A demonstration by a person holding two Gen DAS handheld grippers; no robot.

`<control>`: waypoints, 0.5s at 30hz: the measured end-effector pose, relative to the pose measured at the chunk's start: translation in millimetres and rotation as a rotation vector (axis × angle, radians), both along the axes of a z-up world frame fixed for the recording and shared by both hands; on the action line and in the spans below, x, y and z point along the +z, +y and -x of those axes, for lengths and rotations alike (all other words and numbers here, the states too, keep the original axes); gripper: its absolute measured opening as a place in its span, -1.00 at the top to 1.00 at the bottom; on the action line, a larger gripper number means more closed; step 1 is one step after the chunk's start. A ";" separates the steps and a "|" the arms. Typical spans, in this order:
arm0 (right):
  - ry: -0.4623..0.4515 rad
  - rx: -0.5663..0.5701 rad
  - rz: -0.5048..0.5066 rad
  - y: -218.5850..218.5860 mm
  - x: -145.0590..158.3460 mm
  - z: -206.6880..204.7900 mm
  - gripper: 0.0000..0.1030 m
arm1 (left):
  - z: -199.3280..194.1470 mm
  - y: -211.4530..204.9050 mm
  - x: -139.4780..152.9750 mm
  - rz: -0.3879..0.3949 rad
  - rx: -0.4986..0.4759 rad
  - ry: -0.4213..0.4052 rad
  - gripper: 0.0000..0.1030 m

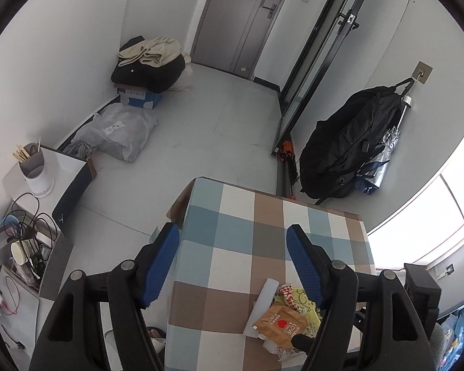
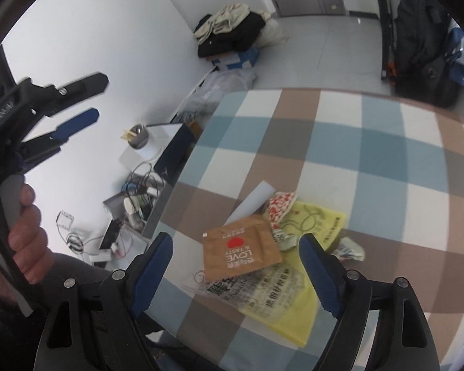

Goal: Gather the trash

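Checked tablecloth [image 2: 340, 130] (wrappers [image 2: 241, 252] piled near its edge) beside cluttered floor [image 1: 201, 130]; both grippers' fingers open, empty.

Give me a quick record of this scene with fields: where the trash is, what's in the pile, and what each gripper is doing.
surface: table with checked cloth
trash location: near edge of the table, one loose pile
pile contents: brown packet on top, yellow plastic bag beneath, white paper strip, red and white wrapper
left gripper: open, empty, over the table short of the pile
right gripper: open, empty, above the pile, brown packet between its fingers, not touched
trash picked up: none yet
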State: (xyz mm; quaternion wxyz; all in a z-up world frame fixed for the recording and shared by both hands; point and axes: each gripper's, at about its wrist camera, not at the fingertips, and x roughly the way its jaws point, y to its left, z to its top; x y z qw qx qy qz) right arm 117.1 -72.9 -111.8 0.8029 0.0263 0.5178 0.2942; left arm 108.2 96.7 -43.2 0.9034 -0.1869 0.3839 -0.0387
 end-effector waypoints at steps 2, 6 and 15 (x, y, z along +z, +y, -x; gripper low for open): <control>0.010 0.029 0.025 8.6 -6.7 -1.9 -0.59 | 0.3 2.9 -0.5 0.014 0.000 0.001 -0.33; 0.023 0.053 0.082 20.6 -17.9 -6.6 -0.58 | -1.3 7.8 -2.7 0.036 -0.001 0.011 -0.33; 0.042 0.059 0.177 30.3 -34.2 -10.2 -0.47 | -3.4 13.5 -5.8 0.081 0.008 0.038 -0.33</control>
